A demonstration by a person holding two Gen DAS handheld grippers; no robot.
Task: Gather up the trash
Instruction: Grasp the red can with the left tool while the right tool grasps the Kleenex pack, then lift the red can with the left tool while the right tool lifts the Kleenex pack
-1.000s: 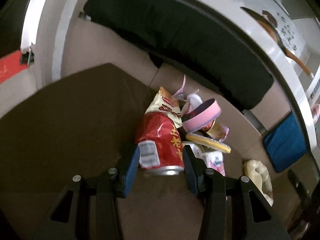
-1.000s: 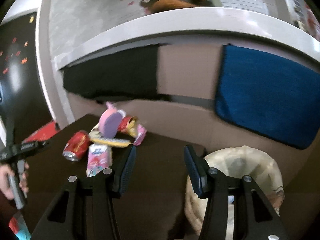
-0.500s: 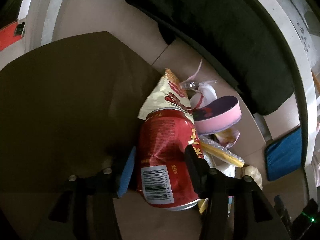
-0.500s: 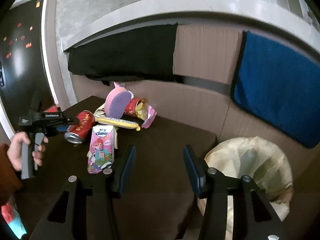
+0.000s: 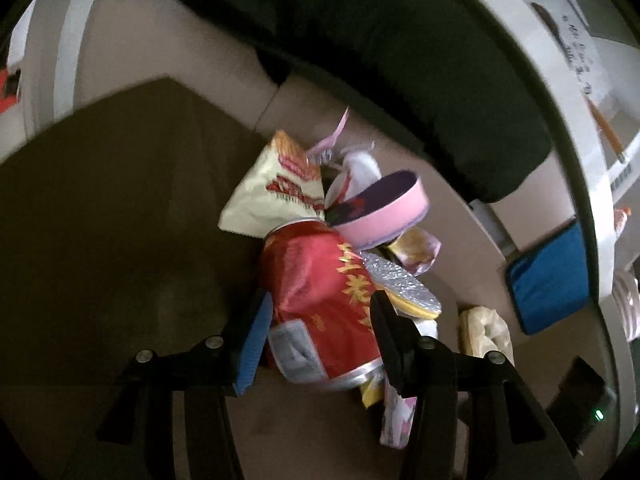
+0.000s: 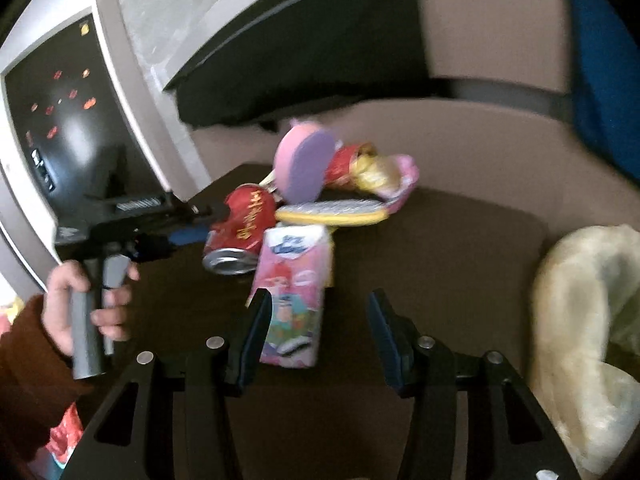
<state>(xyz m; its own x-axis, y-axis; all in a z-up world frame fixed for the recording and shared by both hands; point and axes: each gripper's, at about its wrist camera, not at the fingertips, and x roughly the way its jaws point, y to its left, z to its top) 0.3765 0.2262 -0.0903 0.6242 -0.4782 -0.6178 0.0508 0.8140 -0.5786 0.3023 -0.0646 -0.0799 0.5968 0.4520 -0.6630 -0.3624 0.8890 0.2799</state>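
Observation:
A dented red drink can [image 5: 312, 272] lies on its side on the dark table [image 5: 120, 200], at the near end of a trash pile. My left gripper [image 5: 320, 304] reaches around it, one pad along each side, and I see no squeeze. The right wrist view shows that same left gripper [image 6: 208, 224] at the can [image 6: 244, 224], gripped by a person's hand [image 6: 80, 300]. My right gripper [image 6: 318, 300] hovers low over the table, its jaws opening. A pink tissue pack [image 6: 294, 292] lies just ahead, its near end beside the left finger.
The pile also holds a pink round box [image 6: 304, 164], a yellow and silver wrapper [image 6: 332, 210] and a chip bag [image 5: 276, 188]. A bin lined with a pale bag [image 6: 576, 320] stands right of the table. Beige sofa cushions with black [image 6: 300, 60] and blue [image 6: 600, 80] cloths lie behind.
My left gripper has pushed forward, so the can now sits deep between its fingers. My right gripper has dropped and swung left from the bin to the tissue pack.

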